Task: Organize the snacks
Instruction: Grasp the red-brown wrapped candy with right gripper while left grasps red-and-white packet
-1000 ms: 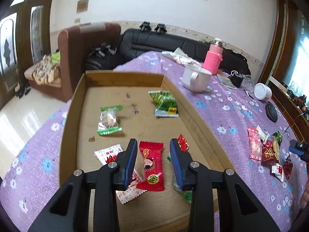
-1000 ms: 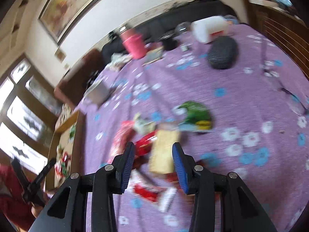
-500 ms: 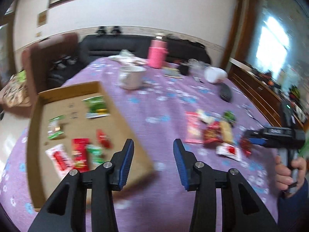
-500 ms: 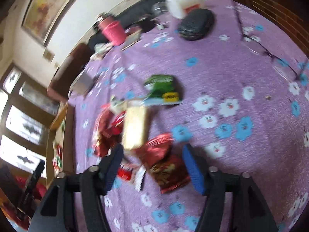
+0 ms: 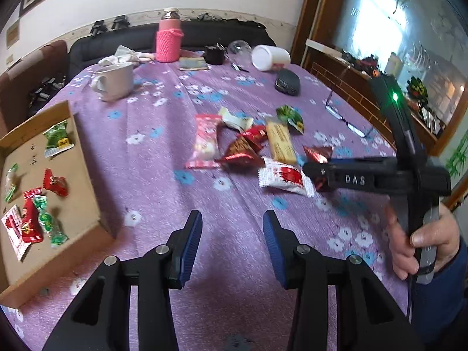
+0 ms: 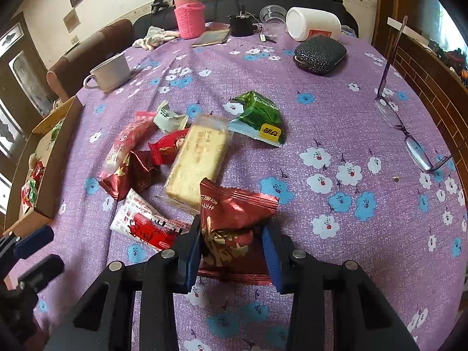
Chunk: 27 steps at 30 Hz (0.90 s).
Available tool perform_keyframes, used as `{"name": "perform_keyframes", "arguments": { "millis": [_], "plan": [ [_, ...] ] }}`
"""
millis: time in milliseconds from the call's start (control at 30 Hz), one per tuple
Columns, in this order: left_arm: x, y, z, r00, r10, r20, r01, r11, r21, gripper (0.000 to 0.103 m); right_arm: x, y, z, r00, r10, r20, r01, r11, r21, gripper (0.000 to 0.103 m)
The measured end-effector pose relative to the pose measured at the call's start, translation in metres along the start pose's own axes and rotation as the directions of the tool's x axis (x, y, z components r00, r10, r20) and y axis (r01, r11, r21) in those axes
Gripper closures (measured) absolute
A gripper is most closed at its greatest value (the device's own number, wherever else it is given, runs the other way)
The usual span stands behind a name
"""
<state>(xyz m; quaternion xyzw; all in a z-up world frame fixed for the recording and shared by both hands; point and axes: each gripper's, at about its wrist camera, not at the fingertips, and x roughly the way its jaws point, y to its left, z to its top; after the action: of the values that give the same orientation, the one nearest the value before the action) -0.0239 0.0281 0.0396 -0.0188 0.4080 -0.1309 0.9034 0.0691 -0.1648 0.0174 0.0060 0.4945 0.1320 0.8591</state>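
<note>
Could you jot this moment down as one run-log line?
left gripper: open, empty | right gripper: just closing on dark red packet | cardboard box: several snacks inside

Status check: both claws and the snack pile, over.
Right claw has just been closing, pinching dark red packet. Left claw empty. Snack pile left of packet; cardboard tray partly filled. Path clear.

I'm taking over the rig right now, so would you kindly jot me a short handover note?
Right gripper: jaws have just been closing around a dark red packet; it looks gripped, still low over the tablecloth.
Left gripper: open, empty, over bare cloth beside the box.
Done: about seven snacks lie in the box.
Left: the pile mid-table, including a biscuit pack, green packet, pink packet and white-and-red packet.
Next: probably carry the held packet to the box.
</note>
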Motion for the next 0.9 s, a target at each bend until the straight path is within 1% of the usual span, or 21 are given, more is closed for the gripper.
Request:
{"name": "perform_keyframes", "arguments": {
  "millis": [67, 133, 167, 200, 233, 267, 300, 333, 433, 500, 567, 633, 733, 767, 833, 900],
  "plan": [
    [-0.001, 0.001, -0.001, 1.0, 0.004, -0.003, -0.004, 1.0, -0.002, 0.061, 0.0, 0.011, -0.002, 1.0, 0.012, 0.001, -0.012, 0.999, -0.039, 0.063],
    [-0.001, 0.006, 0.0, 1.0, 0.005, -0.007, -0.006, 1.0, -0.021, 0.061, 0.001, 0.029, -0.003, 0.998, 0.056, -0.008, -0.056, 0.994, -0.096, 0.063],
    [-0.001, 0.009, 0.0, 1.0, 0.006, -0.011, -0.007, 0.999, -0.031, 0.061, 0.001, 0.039, -0.006, 0.996, 0.089, -0.018, -0.091, 0.987, -0.134, 0.063],
    [0.0, 0.012, 0.0, 1.0, 0.006, -0.016, -0.007, 0.999, -0.046, 0.061, 0.0, 0.047, -0.009, 0.989, 0.146, -0.034, -0.15, 0.976, -0.156, 0.063],
    [0.0, 0.017, 0.001, 1.0, 0.004, -0.025, -0.005, 0.998, -0.061, 0.061, -0.001, 0.051, -0.011, 0.976, 0.209, -0.054, -0.215, 0.964, -0.156, 0.063],
    [0.001, 0.02, 0.001, 1.0, 0.001, -0.031, -0.003, 0.997, -0.074, 0.061, -0.002, 0.052, -0.011, 0.956, 0.284, -0.075, -0.292, 0.947, -0.135, 0.063],
    [0.002, 0.023, 0.001, 0.999, -0.001, -0.038, -0.002, 0.996, -0.084, 0.061, -0.003, 0.05, -0.011, 0.949, 0.307, -0.073, -0.314, 0.942, -0.121, 0.063],
    [0.003, 0.026, 0.001, 0.999, -0.003, -0.047, -0.001, 0.995, -0.101, 0.061, -0.005, 0.046, -0.009, 0.948, 0.312, -0.06, -0.317, 0.942, -0.107, 0.063],
    [0.008, 0.031, 0.002, 0.997, -0.025, -0.072, 0.015, 0.99, -0.137, 0.06, -0.01, 0.023, -0.004, 0.961, 0.276, -0.002, -0.276, 0.961, -0.022, 0.063],
    [0.01, 0.03, 0.005, 0.996, -0.03, -0.084, 0.018, 0.99, -0.142, 0.06, -0.01, 0.009, -0.002, 0.961, 0.275, 0.014, -0.275, 0.961, 0.04, 0.063],
    [0.012, 0.024, 0.012, 0.995, -0.036, -0.095, 0.024, 0.992, -0.124, 0.058, -0.01, -0.002, -0.002, 0.959, 0.282, 0.021, -0.283, 0.955, 0.093, 0.064],
    [0.013, 0.013, 0.021, 0.995, -0.036, -0.095, 0.03, 0.997, -0.069, 0.045, -0.008, -0.006, 0.0, 0.957, 0.288, 0.027, -0.289, 0.948, 0.131, 0.064],
    [0.012, -0.006, 0.035, 0.998, -0.001, -0.066, 0.004, 0.999, 0.047, 0.037, -0.009, -0.014, 0.0, 0.956, 0.291, 0.028, -0.291, 0.94, 0.176, 0.064],
    [0.014, -0.01, 0.039, 0.998, -0.003, -0.065, 0.008, 0.997, 0.075, 0.037, -0.01, -0.015, -0.001, 0.956, 0.293, 0.027, -0.293, 0.938, 0.185, 0.064],
    [0.027, -0.019, 0.049, 0.996, -0.04, -0.085, 0.05, 0.99, 0.13, 0.037, -0.01, -0.017, -0.001, 0.953, 0.302, 0.024, -0.3, 0.933, 0.199, 0.064],
    [0.043, -0.019, 0.054, 0.993, -0.046, -0.111, 0.062, 0.987, 0.145, 0.037, -0.009, -0.018, 0.0, 0.954, 0.3, 0.021, -0.298, 0.933, 0.201, 0.064]
  ]
}}
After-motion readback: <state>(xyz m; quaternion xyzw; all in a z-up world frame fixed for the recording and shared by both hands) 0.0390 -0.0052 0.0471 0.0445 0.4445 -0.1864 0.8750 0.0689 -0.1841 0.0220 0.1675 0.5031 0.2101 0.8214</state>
